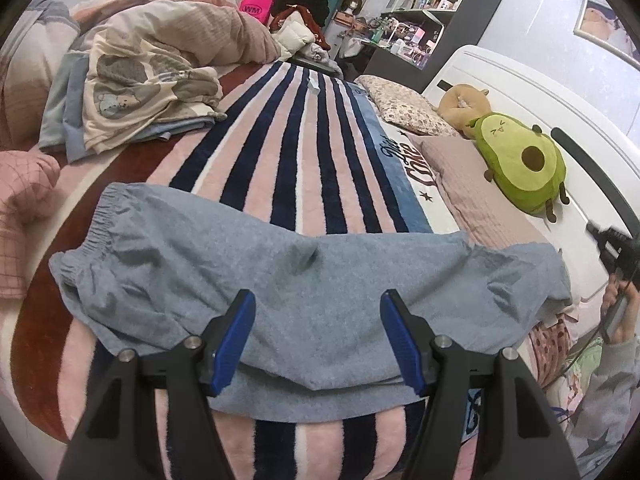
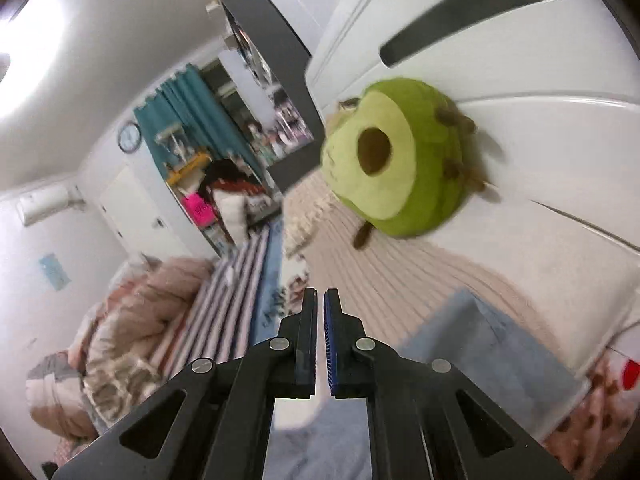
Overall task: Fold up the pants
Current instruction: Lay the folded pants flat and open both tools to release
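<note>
We are looking along the left hand-held gripper (image 1: pixel 318 338) as it is hovering over the grey-blue pants (image 1: pixel 280 280), its blue pads (image 1: pixel 236 336) standing apart with nothing pinched between them. The pants are lying crosswise on the striped blanket (image 1: pixel 280 140) that is covering the bed (image 1: pixel 500 220), folded lengthwise, with the elastic waistband (image 1: pixel 92 236) bunching at the left end and the leg ends reaching toward the pillow side at the right. The near edge of the cloth is showing a second layer beneath the top one.

At the far right of that view, a hand (image 1: pixel 622 312) is holding the other tool up, clear of the fabric. From the right wrist view, we are seeing the right hand-held gripper (image 2: pixel 320 300) with its jaws drawn together on nothing, only a thin slit showing between the pads; the picture is blurring with motion. Below it, one end of the pants is lying on the pink ribbed pillow (image 2: pixel 400 272). The avocado plush (image 1: pixel 520 160) is resting near the white headboard (image 1: pixel 540 112), well apart from the pants. A rumpled duvet (image 1: pixel 160 48) is heaping at the far left of the bed.
</note>
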A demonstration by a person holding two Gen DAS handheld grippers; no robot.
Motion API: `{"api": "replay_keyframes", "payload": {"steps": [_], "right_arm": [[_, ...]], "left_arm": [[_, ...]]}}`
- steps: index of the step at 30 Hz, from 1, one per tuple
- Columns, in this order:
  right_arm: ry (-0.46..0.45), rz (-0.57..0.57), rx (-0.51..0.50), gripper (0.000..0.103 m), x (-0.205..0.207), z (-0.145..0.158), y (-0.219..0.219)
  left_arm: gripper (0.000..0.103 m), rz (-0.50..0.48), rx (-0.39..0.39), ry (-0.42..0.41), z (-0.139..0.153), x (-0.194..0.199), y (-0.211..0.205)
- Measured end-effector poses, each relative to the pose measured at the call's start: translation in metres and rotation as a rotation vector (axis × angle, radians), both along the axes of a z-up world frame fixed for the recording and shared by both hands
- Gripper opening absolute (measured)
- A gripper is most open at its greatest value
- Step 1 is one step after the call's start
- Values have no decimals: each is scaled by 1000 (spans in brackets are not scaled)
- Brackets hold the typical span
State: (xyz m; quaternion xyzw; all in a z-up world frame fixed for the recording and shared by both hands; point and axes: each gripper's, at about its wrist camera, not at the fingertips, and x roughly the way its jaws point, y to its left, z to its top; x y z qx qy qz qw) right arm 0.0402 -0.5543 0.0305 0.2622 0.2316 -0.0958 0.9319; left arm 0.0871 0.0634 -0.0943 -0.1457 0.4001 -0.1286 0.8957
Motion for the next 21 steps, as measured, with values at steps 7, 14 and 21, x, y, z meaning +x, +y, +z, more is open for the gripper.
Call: {"api": "replay_keyframes", "payload": {"steps": [7, 14, 21], "right_arm": [[273, -89, 50, 56, 14, -65, -22], [407, -192, -183, 73, 58, -86, 4], [388, -258, -262, 9, 19, -91, 14]], "left_arm": [[61, -21, -5, 1, 0, 2, -6], [61, -10, -18, 2, -3, 5, -2], [61, 6, -6, 3, -9, 19, 13]]}}
